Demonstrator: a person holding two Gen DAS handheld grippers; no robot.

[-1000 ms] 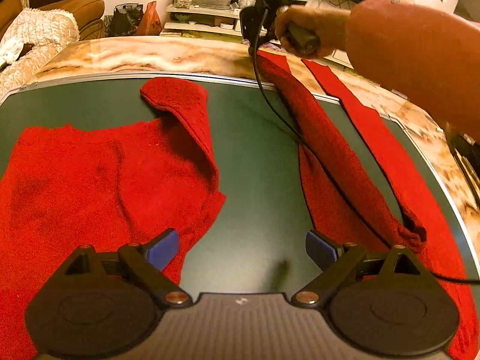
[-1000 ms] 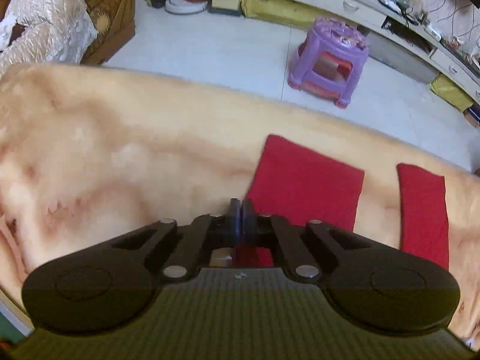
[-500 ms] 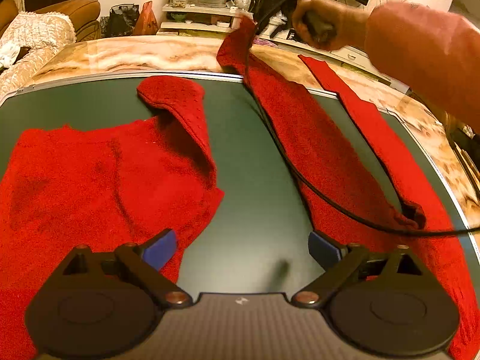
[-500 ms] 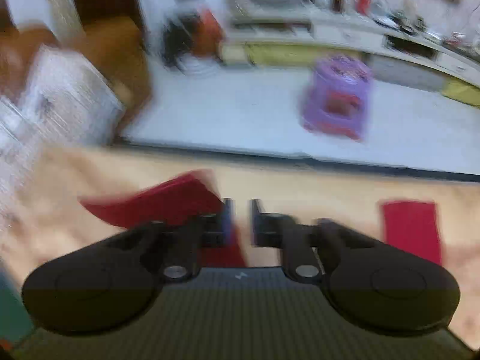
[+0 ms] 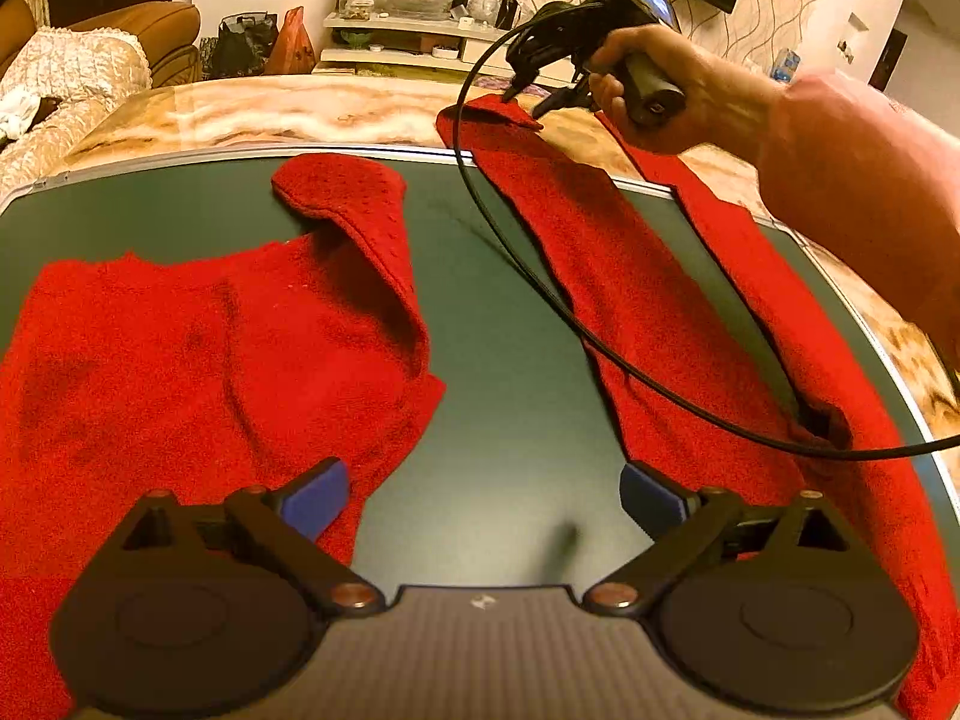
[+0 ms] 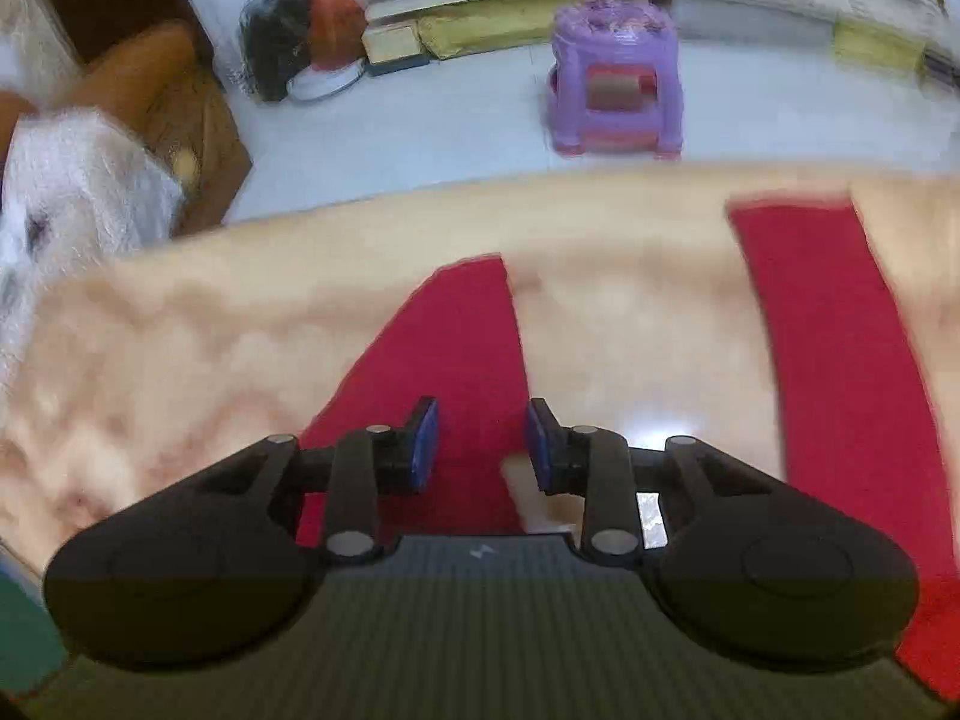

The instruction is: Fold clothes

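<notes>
Right gripper [image 6: 481, 443]: jaws opening, blue pads [image 6: 423, 443] parted with a clear gap; nothing pinched, red cloth only lies below the gap. A second ago these pads were shut on the cloth edge.
Left gripper [image 5: 483, 492]: jaws wide apart, holding nothing, low in the left wrist view over the green mat [image 5: 510, 420]; same pose as a second ago.
Trouser leg [image 5: 630, 300]: long red strip running from lower right up to upper centre of the left wrist view, its far end now lying flat past the mat edge on the marbled tabletop [image 5: 270, 114]. Half a second ago that end was lifted off the surface.
Second leg [image 6: 840, 360]: right side of the right wrist view, flat on the tabletop, apart from the first.
Red garment [image 5: 210, 360]: left half of the left wrist view, one sleeve-like flap folded over towards the upper centre; unchanged.
Right hand [image 5: 660, 90]: upper right of the left wrist view, gripping the handle just above the leg's far end.
Cable [image 5: 540, 300]: black, looping from the handle across the leg to the right edge.
Purple stool [image 6: 615, 78]: on the floor beyond the table, blurred.
</notes>
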